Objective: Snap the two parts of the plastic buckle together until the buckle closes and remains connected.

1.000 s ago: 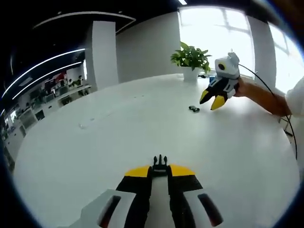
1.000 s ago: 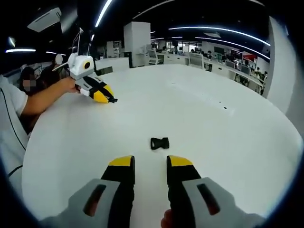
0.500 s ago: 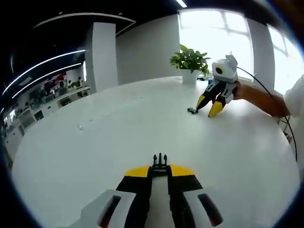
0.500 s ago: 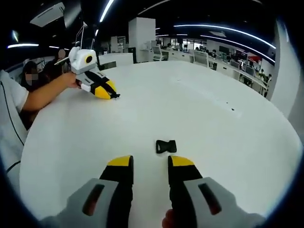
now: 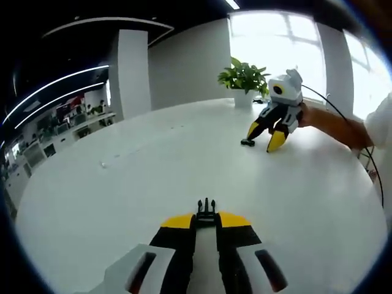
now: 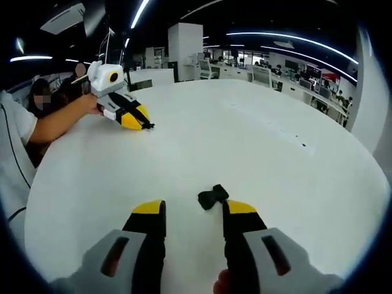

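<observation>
The left tool [image 5: 206, 222] clamps a black pronged plastic buckle part [image 5: 206, 212]. The right tool [image 6: 193, 209], jaws apart, touches the socket part [image 6: 212, 196] on the smooth white worktop [image 6: 245, 147].

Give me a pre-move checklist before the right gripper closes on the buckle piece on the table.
1. Right gripper open: ok.
2. Socket piece between its tips: not ok, it lies beside the right-hand tip, skewed.
3. Left gripper shut on the pronged piece: ok.
4. Prongs clear of the tips: ok, they stick out forward.
5. Both pieces over the white table: ok.
6. Halves lined up for mating: cannot tell.
</observation>
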The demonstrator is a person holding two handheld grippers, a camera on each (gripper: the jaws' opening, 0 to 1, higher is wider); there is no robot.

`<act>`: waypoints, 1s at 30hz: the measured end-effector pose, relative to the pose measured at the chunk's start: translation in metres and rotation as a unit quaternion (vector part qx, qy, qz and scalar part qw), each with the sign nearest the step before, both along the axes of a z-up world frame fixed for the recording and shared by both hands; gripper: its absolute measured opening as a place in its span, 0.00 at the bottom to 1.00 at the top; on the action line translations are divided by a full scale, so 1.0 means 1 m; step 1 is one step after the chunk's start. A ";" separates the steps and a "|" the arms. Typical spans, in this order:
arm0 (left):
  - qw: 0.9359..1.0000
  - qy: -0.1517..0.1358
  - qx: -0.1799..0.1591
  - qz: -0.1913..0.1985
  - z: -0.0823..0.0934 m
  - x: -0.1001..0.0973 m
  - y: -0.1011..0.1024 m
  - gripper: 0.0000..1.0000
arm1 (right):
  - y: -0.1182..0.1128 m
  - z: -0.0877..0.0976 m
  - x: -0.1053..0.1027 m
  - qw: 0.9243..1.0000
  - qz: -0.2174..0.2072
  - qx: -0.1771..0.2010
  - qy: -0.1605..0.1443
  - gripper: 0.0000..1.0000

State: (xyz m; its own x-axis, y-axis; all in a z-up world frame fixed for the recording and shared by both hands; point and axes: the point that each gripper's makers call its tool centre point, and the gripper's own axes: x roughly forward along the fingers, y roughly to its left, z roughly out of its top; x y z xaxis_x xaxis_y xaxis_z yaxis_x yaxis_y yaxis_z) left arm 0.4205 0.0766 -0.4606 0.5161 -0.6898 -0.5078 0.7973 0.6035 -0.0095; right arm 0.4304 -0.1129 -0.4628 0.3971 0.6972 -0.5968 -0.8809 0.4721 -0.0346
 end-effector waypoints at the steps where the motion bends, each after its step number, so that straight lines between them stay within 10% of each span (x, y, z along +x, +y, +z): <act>1: 1.000 0.000 0.000 0.000 0.001 -0.001 0.000 0.13 | 0.001 0.000 0.002 1.000 0.003 0.000 -0.001 0.39; 30: 1.000 0.000 0.002 -0.004 0.002 -0.011 -0.002 0.13 | -0.006 0.007 0.019 1.000 -0.005 0.018 -0.017 0.26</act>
